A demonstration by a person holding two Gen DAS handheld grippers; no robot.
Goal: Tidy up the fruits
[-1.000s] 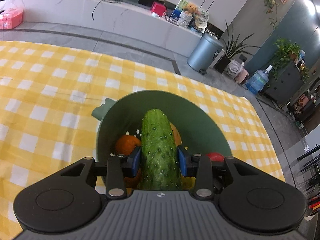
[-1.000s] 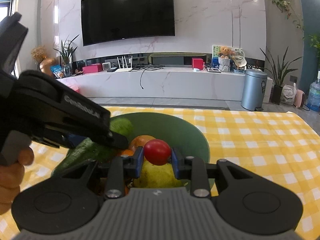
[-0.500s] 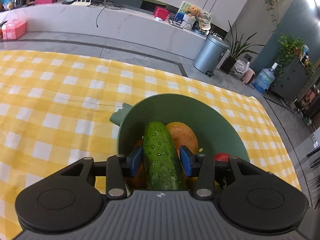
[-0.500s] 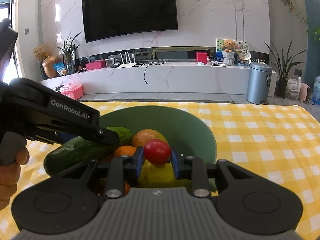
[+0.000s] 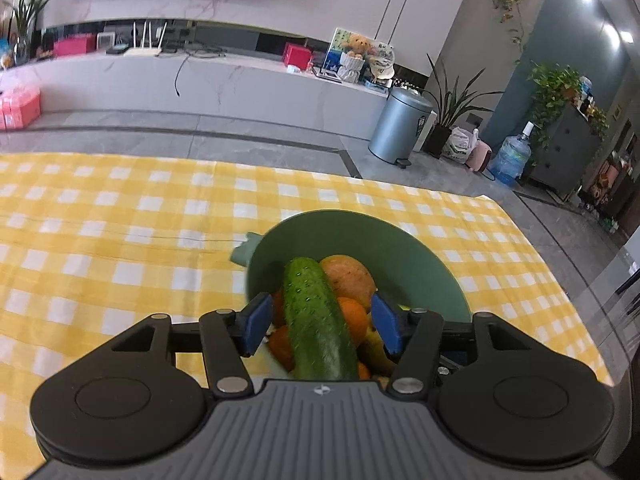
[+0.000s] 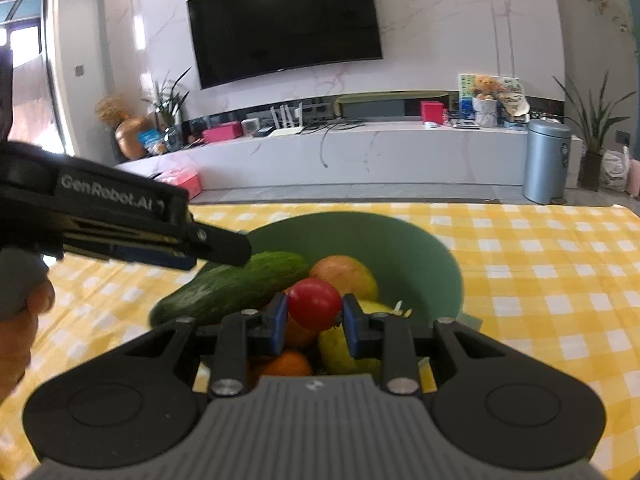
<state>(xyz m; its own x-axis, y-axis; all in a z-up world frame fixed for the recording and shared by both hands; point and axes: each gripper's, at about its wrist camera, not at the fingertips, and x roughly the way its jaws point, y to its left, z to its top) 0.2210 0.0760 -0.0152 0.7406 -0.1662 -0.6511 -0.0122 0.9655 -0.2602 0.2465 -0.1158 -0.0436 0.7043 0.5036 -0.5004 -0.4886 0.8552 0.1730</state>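
The left claw (image 5: 320, 326) has just been opening, its blue pads clear of the long bumpy green cucumber (image 5: 318, 322), now resting in the round green plastic bowl (image 5: 420, 264) at lower centre: delivered. The right claw (image 6: 315, 320) grips a small red tomato (image 6: 315, 303) above the bowl, likely next.

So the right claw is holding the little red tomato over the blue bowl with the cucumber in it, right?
Almost. The bowl is green, not blue, as the right wrist view shows. The rest is right: the right claw holds the little red tomato over it, and the cucumber lies in it.
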